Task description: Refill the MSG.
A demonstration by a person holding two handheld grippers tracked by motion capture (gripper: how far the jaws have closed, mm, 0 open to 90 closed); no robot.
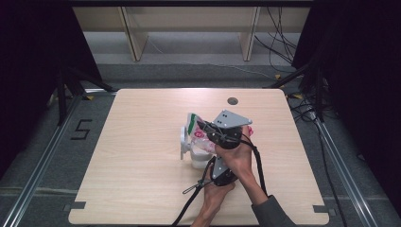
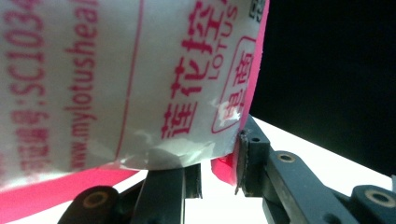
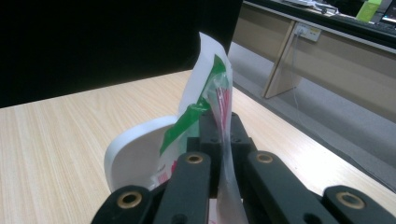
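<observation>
A plastic bag with pink print and a green stripe stood near the middle of the table, held up between both grippers over a white cup. In the right gripper view, the right gripper had its jaws pressed together on the bag's thin upper edge, the clear film and green stripe rising just above the fingertips and the cup's white rim curving just to their left. In the left gripper view, the left gripper met the bag's lower edge: the pink-bordered corner lay against the right-hand finger, while the other finger sat just under the bag; a gap showed between the two, so I could not tell whether they pinched it. In the high view, the person's hands crossed just behind the bag, cables trailing toward the near edge.
</observation>
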